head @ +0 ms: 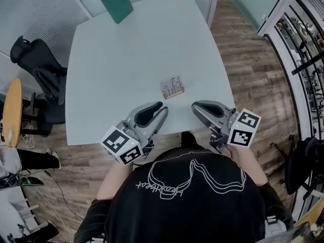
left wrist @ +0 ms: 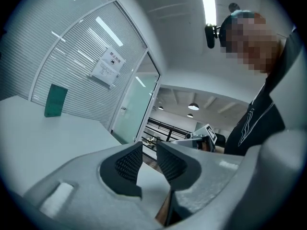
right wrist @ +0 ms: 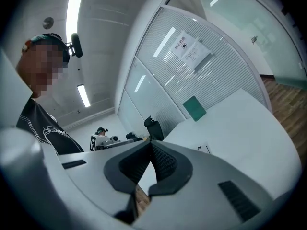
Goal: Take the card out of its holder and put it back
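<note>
I look steeply down on a pale grey table (head: 126, 59). My landmark is the small wooden holder (head: 173, 93), which rests on the table's near right part. The card (head: 171, 85) stands in the holder, pale and upright. I cannot make out any print on it.

Both grippers hover at the near table edge, on my side of the holder and apart from it. Neither one touches the holder or the card.

The left gripper (head: 161, 109) lies to the near left of the holder, pointing up and right toward it. In the left gripper view its jaws (left wrist: 148, 145) are released: the ribbed black pads (left wrist: 125, 163) stand a little apart. Only the table and the room beyond show through the gap between them.

The right gripper (head: 195, 107) lies to the near right of the holder, pointing left. In the right gripper view its jaws (right wrist: 150, 144) are clenched, tip against tip, and they grasp nothing.

A green book (head: 117, 3) lies flat well beyond the holder, toward the far left. It also shows as a green patch in both gripper views (left wrist: 55, 99) (right wrist: 194, 108).

A black chair (head: 40, 75) stands far to the left of the holder, off the table. The black shirt (head: 187, 201) fills the frame below the holder, nearest me.
</note>
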{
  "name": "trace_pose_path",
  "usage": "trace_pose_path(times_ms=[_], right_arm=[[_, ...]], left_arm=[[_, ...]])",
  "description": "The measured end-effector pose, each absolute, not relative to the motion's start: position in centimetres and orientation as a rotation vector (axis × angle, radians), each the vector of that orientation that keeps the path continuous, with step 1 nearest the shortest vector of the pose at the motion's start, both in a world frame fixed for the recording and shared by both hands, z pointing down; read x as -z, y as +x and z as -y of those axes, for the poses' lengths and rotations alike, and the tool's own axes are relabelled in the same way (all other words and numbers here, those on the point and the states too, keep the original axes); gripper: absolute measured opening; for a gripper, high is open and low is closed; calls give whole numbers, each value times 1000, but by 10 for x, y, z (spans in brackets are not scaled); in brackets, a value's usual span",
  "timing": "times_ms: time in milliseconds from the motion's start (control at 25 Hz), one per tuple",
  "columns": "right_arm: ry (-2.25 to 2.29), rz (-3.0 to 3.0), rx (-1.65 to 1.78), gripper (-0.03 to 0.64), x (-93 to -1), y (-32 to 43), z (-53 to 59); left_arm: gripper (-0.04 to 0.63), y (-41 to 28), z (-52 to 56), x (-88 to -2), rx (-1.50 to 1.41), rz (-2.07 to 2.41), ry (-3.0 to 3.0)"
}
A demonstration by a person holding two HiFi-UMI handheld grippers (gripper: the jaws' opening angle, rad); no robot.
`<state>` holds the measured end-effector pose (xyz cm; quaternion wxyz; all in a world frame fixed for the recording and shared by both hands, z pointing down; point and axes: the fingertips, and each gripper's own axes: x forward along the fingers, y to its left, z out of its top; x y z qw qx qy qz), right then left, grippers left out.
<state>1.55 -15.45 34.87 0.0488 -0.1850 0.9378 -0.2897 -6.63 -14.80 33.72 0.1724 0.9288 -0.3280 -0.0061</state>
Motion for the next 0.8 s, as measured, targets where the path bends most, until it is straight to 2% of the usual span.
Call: trace_pose_path(times_ms=[280, 800], right_arm=[[-566, -2855, 944, 9, -365, 16, 188], [-608, -2849, 1055, 9, -394, 18, 225]], left_arm=[[161, -79, 185, -362, 11, 903, 2630], [178, -105, 238, -426, -99, 919, 2618]])
